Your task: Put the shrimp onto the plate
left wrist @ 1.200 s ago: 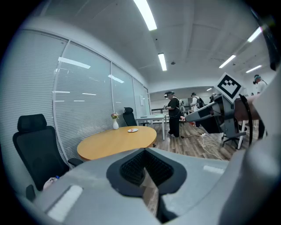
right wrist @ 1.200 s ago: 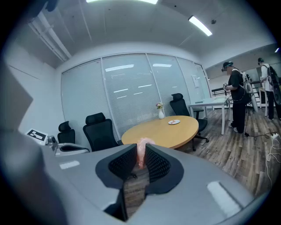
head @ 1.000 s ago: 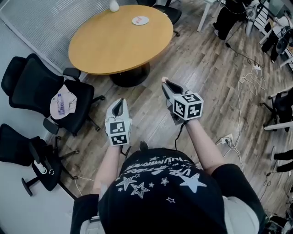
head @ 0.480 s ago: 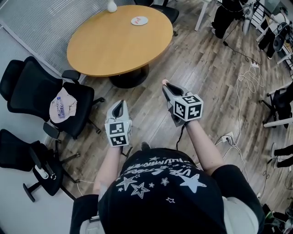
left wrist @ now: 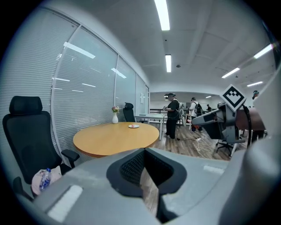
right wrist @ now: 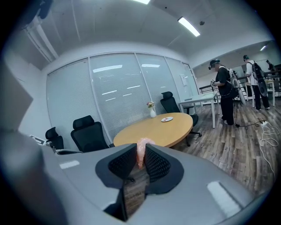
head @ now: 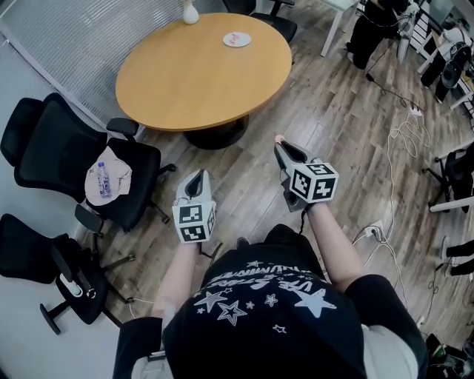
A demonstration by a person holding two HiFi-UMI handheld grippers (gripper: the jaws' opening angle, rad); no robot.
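Note:
A pink shrimp (right wrist: 141,151) sticks up between the dark pads of my right gripper (right wrist: 140,154). The pads still press on it while the jaws are opening slightly. From the head view, the shrimp (head: 278,138) shows as a pink tip at the front of the right gripper (head: 281,145), over the wooden floor and short of the table. My left gripper (head: 195,175) is held beside it, shut and empty, its tips together (left wrist: 144,153). The small white plate (head: 237,39) lies on the far side of the round wooden table (head: 200,78), also seen as the plate (right wrist: 167,119).
A white vase (head: 190,11) stands at the table's far edge. Black office chairs (head: 67,159) stand to the left, one with a water bottle (head: 104,180) on its seat. Cables (head: 392,148) trail over the floor at the right. People (right wrist: 225,90) stand beyond the table.
Both grippers sit slightly lower and further right in the head view, and the table has shifted right. The shrimp stays between the right jaws.

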